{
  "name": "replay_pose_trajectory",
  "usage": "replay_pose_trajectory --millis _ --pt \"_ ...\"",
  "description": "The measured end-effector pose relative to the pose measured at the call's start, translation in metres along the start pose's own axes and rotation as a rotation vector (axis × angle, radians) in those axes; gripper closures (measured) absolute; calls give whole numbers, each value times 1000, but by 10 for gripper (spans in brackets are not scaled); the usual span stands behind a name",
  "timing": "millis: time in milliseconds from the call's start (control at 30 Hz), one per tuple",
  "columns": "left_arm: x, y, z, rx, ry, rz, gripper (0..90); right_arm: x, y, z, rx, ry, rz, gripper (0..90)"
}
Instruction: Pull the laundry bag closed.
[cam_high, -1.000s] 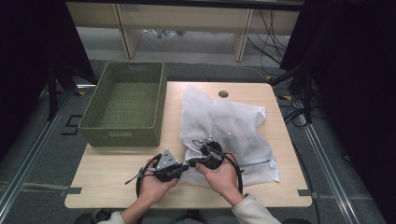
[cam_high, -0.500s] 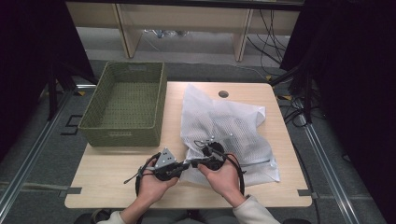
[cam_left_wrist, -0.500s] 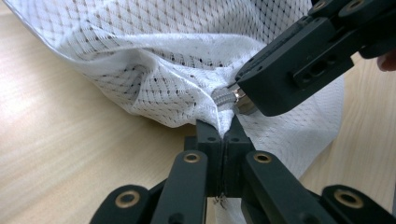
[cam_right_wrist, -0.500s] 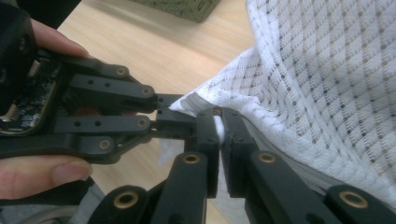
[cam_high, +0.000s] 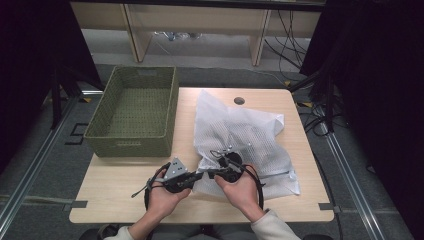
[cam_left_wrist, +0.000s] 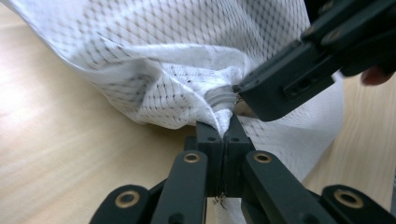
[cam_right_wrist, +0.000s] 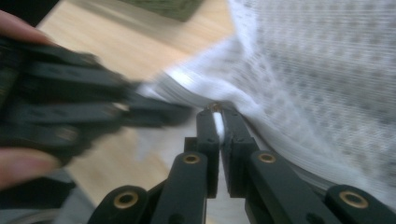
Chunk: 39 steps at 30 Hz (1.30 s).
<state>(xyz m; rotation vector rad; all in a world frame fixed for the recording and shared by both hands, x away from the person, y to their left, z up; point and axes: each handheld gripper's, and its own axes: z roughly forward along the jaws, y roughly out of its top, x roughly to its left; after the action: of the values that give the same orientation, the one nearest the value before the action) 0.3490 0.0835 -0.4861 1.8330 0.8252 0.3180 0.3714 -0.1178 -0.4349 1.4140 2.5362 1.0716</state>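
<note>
A white mesh bag (cam_high: 250, 132) lies crumpled on the right half of the wooden table (cam_high: 115, 180). Both hands meet at its near left corner. My left gripper (cam_high: 199, 175) is shut on a bunched fold of the mesh (cam_left_wrist: 205, 100), pinched tight between its jaws (cam_left_wrist: 223, 128). My right gripper (cam_high: 210, 173) comes in from the right, tip to tip with the left one. Its jaws are shut on the bag's white edge (cam_right_wrist: 217, 122), with a small brass piece at their tip. In the left gripper view the right gripper (cam_left_wrist: 240, 88) touches the same fold.
A green woven basket (cam_high: 132, 107) stands open on the table's left side, apart from the bag. A round cable hole (cam_high: 239, 100) sits near the far edge. Bare wood lies in front of the basket, left of the hands.
</note>
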Motion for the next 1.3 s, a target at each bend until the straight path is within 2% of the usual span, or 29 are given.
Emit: replay_pose_trajectory --millis 33,67,100,133,200,233,267,333,467,500,567,600,633,667,700,767,800,833,867,900,933,1000,1067,1100,1133,1167,1233,1267,1300 --pt "3 2 -3 16 11 17 887 -3 -1 -1 -8 -9 -9 880" --pt "3 3 -3 -4 14 6 887 -4 -2 -3 -3 -22 11 880" --pt "3 2 -3 -8 17 -2 887 -8 -2 -3 -9 -5 7 880" --pt "3 2 -2 2 6 -1 887 -8 -3 -4 -16 -4 5 880" --pt "2 1 -2 12 9 6 887 -7 -3 -5 -15 -18 -19 879" --pt "3 1 -2 13 11 -1 887 -6 -3 -4 -14 -25 -14 879" --pt "2 0 -2 4 6 -19 887 -7 -3 -4 -12 -12 -14 879" --pt "3 0 -2 12 7 -8 886 -7 -4 -3 -10 -20 -5 879" --pt "3 -1 -2 7 0 -27 886 -6 -3 -4 -18 -9 -16 879" --pt "4 0 -3 5 6 -18 886 -7 -3 -5 -15 -8 -19 879" --pt "5 0 -3 -2 14 -11 887 -7 -3 -5 -15 -39 -10 880" --pt "5 0 -3 0 14 -10 887 -9 -4 -5 -17 -21 -6 880" --pt "6 -1 -3 10 13 -3 886 -10 -4 -5 -10 -22 -14 879" --pt "5 -1 -3 6 12 -19 886 -10 -5 -5 -17 -24 -17 879" --pt "6 -1 -3 7 10 -5 886 -9 -5 -5 -18 -29 -17 879" --pt "5 -1 -3 4 10 -28 886 -9 -6 -6 -10 -27 7 879" --pt "5 -1 -3 4 10 -28 886 -9 -6 -6 0 -43 22 879" --pt "7 -1 -4 0 17 -18 886 -11 -6 -8 -13 -45 -9 880" --pt "8 -1 -4 5 16 -10 886 -12 -6 -8 -10 -34 -4 879" --pt "8 -1 -4 -2 15 -30 886 -10 -6 -9 -8 -42 27 879" --pt "9 -1 -4 1 19 -18 886 -11 -7 -10 -9 -42 21 879" --pt "9 -2 -4 -7 17 -45 886 -13 -8 -10 -13 -48 22 879" --pt "10 -1 -5 -7 23 -38 887 -13 -9 -12 -4 -66 38 879" --pt "11 -1 -5 -9 21 -37 886 -12 -9 -13 -5 -60 49 879" --pt "12 -1 -6 1 20 -27 886 -14 -10 -14 -10 -52 23 879" --pt "12 -2 -5 -8 26 -39 886 -14 -11 -14 -7 -59 39 879" --pt "12 -2 -5 -1 28 -37 886 -17 -11 -16 -24 -44 -11 879" --pt "13 -2 -5 -1 28 -37 886 -17 -11 -16 -26 -53 -7 879" --pt "14 -2 -6 0 26 -23 886 -16 -12 -17 -28 -50 24 879"
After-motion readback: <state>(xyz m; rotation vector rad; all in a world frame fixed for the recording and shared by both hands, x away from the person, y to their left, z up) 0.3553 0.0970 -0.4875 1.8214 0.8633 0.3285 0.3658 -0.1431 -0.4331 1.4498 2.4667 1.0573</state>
